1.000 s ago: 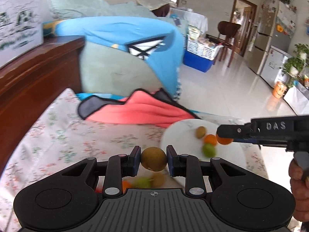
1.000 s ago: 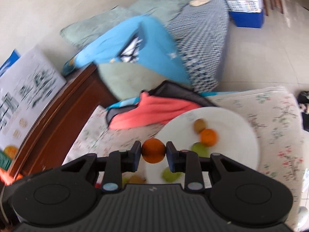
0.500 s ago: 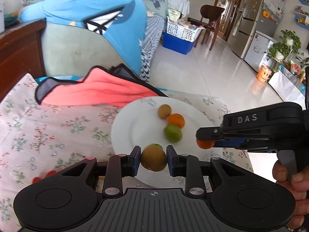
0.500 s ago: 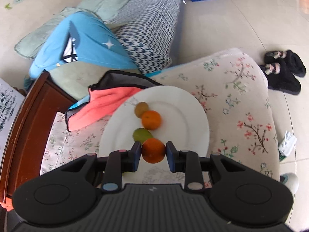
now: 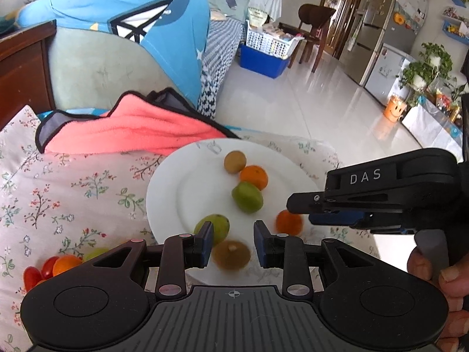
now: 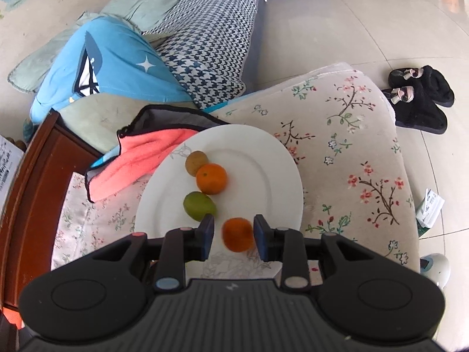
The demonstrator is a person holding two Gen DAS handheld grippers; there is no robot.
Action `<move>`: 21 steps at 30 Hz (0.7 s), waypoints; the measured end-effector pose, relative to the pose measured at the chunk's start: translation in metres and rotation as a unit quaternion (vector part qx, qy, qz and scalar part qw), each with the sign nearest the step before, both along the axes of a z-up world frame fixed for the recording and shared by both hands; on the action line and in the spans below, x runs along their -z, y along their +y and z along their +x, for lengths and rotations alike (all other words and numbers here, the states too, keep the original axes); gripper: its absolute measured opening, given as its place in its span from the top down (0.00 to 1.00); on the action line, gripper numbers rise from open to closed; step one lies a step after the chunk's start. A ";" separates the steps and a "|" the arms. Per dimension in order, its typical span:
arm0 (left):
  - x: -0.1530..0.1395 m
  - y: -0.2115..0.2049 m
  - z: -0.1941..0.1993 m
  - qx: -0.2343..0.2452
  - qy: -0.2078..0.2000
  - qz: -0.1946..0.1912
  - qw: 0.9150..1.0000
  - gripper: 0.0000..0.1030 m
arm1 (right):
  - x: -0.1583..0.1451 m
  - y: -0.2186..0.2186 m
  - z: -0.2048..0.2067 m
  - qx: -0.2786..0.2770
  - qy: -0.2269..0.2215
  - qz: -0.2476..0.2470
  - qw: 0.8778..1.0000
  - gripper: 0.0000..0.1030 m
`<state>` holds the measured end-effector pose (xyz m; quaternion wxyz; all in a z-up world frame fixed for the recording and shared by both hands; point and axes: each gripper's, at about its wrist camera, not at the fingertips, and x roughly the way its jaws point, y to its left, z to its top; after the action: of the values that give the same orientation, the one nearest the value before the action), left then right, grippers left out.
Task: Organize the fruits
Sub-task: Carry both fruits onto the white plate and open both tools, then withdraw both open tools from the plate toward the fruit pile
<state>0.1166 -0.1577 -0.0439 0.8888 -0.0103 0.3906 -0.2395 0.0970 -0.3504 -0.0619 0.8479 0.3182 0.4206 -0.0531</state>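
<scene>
A white plate (image 6: 272,158) is lying on a floral-covered cushion (image 6: 351,152), its far rim against a pink cloth (image 6: 140,158); bare plate is showing to the right of the fruit row. Both grippers are pointing steeply down at the near rim. The left gripper (image 5: 231,243) is opening, a brown kiwi (image 5: 231,255) sitting loose between its jaws. The right gripper (image 6: 233,233) is opening around an orange (image 6: 238,234), pads clear.
</scene>
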 end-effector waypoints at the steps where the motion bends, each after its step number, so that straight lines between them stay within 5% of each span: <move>1: -0.003 0.001 0.000 -0.002 -0.003 -0.003 1.000 0.65 | -0.001 0.000 0.000 0.001 -0.003 0.003 1.000 0.70; 4: -0.011 0.007 0.001 -0.023 -0.011 -0.003 1.000 0.39 | -0.006 0.000 -0.001 -0.001 -0.017 0.009 1.000 0.69; 10: -0.032 0.026 0.005 -0.057 -0.026 0.015 0.998 0.24 | -0.014 0.006 -0.001 -0.020 -0.037 0.011 0.999 0.57; 21: -0.051 0.068 -0.007 -0.080 -0.025 0.051 0.995 0.21 | -0.028 0.025 -0.007 -0.070 -0.075 -0.030 0.994 0.37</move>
<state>0.1097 -0.0897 0.0074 0.9140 0.0095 0.3776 -0.1479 0.0896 -0.3258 -0.0336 0.8879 0.2652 0.3754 0.0174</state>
